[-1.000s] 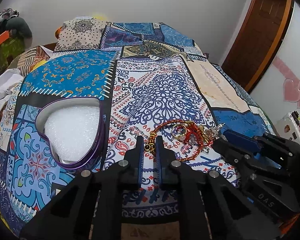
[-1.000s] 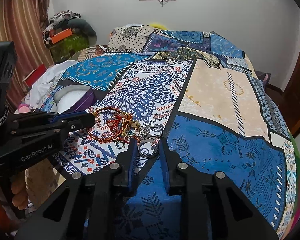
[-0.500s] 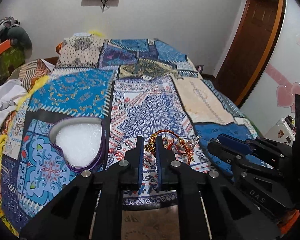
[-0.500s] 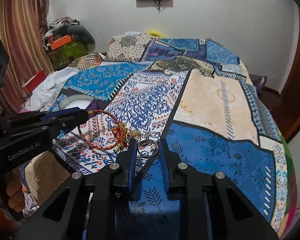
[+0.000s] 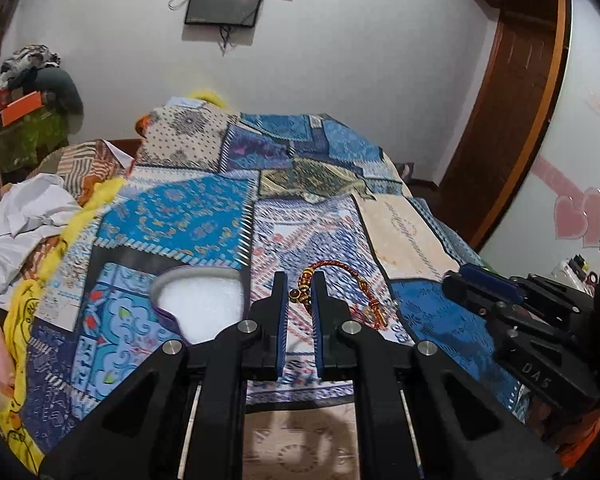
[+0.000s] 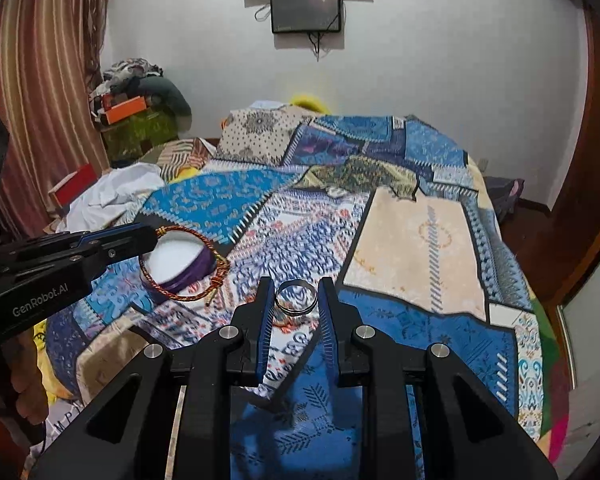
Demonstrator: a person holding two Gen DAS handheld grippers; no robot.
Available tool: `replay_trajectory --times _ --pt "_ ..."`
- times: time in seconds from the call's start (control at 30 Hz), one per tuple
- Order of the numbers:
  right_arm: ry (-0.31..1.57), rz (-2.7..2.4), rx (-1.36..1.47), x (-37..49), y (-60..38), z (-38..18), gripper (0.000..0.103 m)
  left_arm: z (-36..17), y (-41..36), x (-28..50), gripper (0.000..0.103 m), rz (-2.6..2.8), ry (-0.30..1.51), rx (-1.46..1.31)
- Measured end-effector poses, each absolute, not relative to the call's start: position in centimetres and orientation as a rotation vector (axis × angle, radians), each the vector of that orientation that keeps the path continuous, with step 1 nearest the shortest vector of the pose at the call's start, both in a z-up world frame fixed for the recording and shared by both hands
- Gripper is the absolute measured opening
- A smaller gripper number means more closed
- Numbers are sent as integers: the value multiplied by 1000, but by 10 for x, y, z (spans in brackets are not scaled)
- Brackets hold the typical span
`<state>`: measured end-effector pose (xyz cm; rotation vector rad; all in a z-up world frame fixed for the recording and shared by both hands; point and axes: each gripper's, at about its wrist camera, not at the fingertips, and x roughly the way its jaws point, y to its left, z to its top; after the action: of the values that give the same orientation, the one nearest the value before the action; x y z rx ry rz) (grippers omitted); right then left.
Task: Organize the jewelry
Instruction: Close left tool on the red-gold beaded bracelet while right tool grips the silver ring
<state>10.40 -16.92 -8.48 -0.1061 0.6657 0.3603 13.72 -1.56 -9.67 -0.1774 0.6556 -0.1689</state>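
My left gripper [image 5: 299, 289] is shut on a red and gold braided bracelet [image 5: 342, 278] and holds it in the air above the bed; the bracelet [image 6: 188, 264] hangs from its tips in the right wrist view too. My right gripper [image 6: 295, 294] is shut on a silver ring [image 6: 296, 299], also lifted off the bed. A purple heart-shaped box [image 5: 198, 300] with white foam inside lies open on the patchwork bedspread [image 5: 188, 216], below and left of the left gripper. The box [image 6: 176, 258] shows behind the bracelet in the right wrist view.
The bed fills the middle of both views. White cloth and yellow fabric [image 5: 32, 216] lie at its left edge. A wooden door [image 5: 512, 112] stands at the right. A wall screen [image 6: 306, 8] hangs above. Clothes are piled on a stand [image 6: 140, 100] at back left.
Both grippers have risen from the bedspread with their jewelry. The bracelet came free of the pile of other pieces, and the ring went up with the right gripper.
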Motion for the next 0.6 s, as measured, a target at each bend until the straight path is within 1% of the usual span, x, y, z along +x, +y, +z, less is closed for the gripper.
replay_trajectory --times 0.33,0.6 --pt "600 408 -112 112 -135 -67 20 -84 35 136 9 -73 586 -192" --pt "599 479 -120 121 -102 -70 20 -96 69 147 9 -20 591 -191"
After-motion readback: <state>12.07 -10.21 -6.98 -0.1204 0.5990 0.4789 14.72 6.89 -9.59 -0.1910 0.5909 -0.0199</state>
